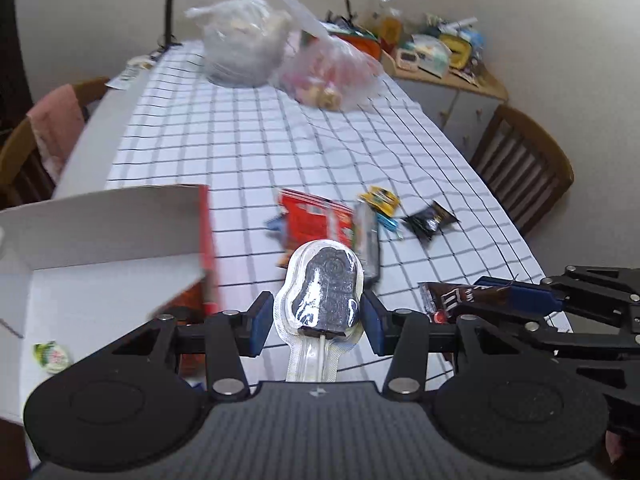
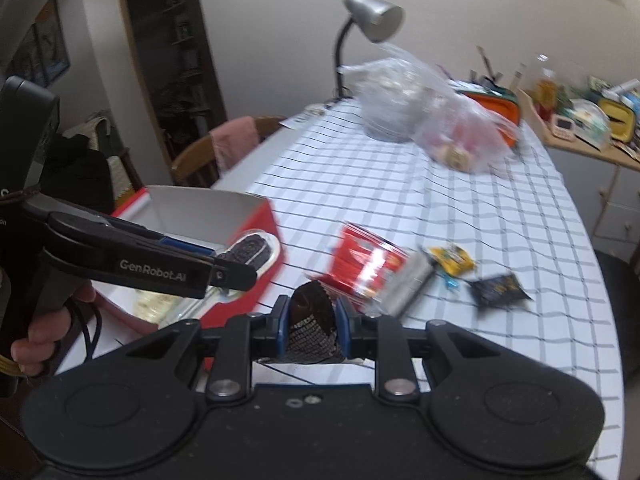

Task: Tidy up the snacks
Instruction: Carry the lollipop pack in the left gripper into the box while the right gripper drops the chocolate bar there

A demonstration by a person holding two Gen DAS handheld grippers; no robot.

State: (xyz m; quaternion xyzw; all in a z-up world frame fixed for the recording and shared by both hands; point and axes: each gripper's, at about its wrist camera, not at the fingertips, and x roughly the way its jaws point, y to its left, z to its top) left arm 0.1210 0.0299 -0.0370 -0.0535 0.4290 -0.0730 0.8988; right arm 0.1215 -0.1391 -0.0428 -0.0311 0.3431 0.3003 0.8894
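Observation:
My left gripper [image 1: 316, 320] is shut on a dark cookie pop on a stick [image 1: 326, 292] sealed in a clear wrapper. It is held above the table beside an open red box with a white inside [image 1: 100, 232]. In the right wrist view the left gripper [image 2: 228, 266] carries the pop [image 2: 250, 250] over the box [image 2: 262, 216]. My right gripper [image 2: 313, 324] is shut on a crumpled brown candy packet [image 2: 312, 316]. That gripper [image 1: 496, 290] and packet [image 1: 452, 300] also show in the left wrist view. A red packet [image 1: 316, 220], a yellow one [image 1: 380, 200] and a black one [image 1: 430, 220] lie on the checked cloth.
Two filled plastic bags [image 1: 244, 40] and a desk lamp [image 2: 372, 20] stand at the table's far end. Wooden chairs [image 1: 524, 168] flank the table. A cluttered sideboard [image 1: 436, 60] is behind. A small green-and-white snack [image 1: 50, 356] lies in the box. A hand [image 2: 36, 344] holds the left gripper's handle.

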